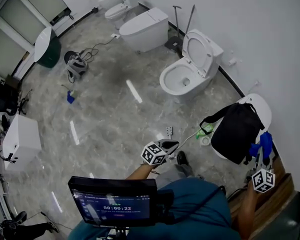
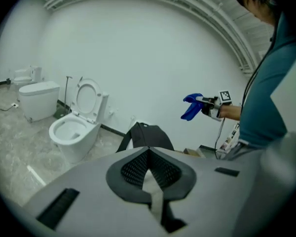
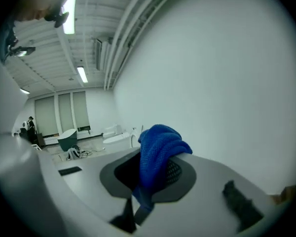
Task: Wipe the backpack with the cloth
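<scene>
**At the backpack's right flank, the cloth is already within reach**

The black fabric backpack stands on a white rounded fixture, probably a toilet with its lid down. Its long axis looks roughly upright in the left gripper view, with a strap looping off its left side.

The right claw hangs just beside the backpack's lower right edge. Its 2 jaws are clamped on a bunched blue terry cloth, which spills over the jaw tips. From the head view I cannot tell whether cloth and backpack touch or stand slightly apart. In its own view that claw points up and past the backpack at bare wall, so the backpack lies to its left and below its line.

The left claw is well apart from the backpack, out to the backpack's left. Its jaws are pressed together with nothing between them, aimed towards the backpack.

My judgement: the right claw is much the nearer. The coming move turns on swinging it leftward so the cloth meets the backpack's side, then stroking along the upright axis.
</scene>
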Motion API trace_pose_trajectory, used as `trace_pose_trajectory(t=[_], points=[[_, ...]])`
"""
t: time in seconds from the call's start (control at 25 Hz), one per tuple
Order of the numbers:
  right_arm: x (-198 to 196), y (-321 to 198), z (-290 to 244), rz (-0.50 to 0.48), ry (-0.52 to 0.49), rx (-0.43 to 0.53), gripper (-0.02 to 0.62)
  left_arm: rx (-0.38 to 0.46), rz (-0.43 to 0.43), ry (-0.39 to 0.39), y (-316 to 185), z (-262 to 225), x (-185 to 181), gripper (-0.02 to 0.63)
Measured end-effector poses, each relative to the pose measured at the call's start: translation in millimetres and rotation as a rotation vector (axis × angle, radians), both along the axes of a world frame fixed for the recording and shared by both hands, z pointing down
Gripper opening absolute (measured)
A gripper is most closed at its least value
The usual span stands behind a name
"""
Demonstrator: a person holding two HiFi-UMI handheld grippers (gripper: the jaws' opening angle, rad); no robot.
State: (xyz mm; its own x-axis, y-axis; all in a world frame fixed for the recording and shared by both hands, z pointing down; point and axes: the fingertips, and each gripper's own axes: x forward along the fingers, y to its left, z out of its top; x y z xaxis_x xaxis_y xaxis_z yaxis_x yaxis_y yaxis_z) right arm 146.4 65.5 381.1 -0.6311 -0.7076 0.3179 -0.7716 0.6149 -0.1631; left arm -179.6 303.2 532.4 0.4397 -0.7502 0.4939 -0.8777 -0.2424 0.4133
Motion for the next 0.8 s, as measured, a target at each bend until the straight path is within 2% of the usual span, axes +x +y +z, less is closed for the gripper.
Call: trace_pose_trajectory(t=[0.16,0.28,0.4,0.6,0.8], points=[[15.3,60.7,-79.8,-0.042,-0.067,0.192,0.044,0.198,-0.047,0.009,-2.8,-78.6,18.5,0.005],[42.0,128.4,-127.0,-0.057,-0.113,0.298,0.044,0.352,-0.005,-0.013,16.4,-146.1,50.4,0.005],[72.7,191.9,-159.4,-0.054,-0.14,0.364,0.044,0.483,0.036,-0.047,43.9,-203.2,83.4,0.005],[111.5,287.0,-201.3,-0.033,-0.171,0.447,0.044,0.614,0.066,-0.118,114.8,-276.8,126.6,0.005],[110.8,379.8,-238.3,-0.049,-0.147,0.497,0.044,0.702,0.096,-0.203,191.1,-351.3,138.9,0.005]])
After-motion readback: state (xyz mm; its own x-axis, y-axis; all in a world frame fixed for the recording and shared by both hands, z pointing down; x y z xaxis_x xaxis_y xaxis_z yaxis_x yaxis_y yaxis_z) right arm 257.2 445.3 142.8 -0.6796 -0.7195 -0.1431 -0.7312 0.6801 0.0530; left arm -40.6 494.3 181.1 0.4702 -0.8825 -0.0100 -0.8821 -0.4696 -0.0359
